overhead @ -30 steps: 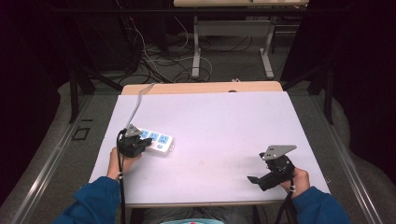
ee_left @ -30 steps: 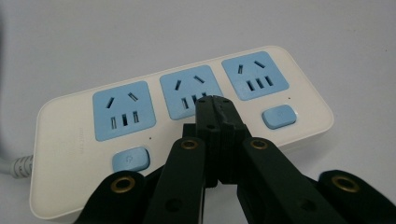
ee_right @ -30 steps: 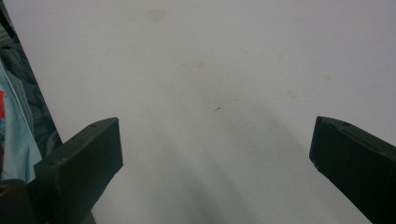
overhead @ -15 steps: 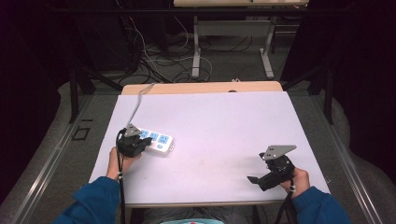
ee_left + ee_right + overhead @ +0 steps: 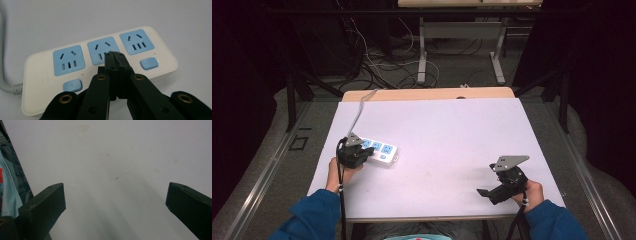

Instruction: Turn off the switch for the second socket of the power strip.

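White table (image 5: 452,135), closed left tool (image 5: 114,53) over unreadably marked power strip (image 5: 160,45).

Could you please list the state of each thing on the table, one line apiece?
Power strip: lying flat on the table, sockets up, nothing plugged in, cord attached.
Left gripper: jaws shut, tips over the middle socket.
Right gripper: jaws open, nothing between them, above bare table.

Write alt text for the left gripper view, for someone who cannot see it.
A pair of black tongs, shut tight with nothing between them, points at the middle socket of a white power strip with three blue sockets and two blue buttons. The strip lies on a pale grey table, its grey cord leaving at the left.
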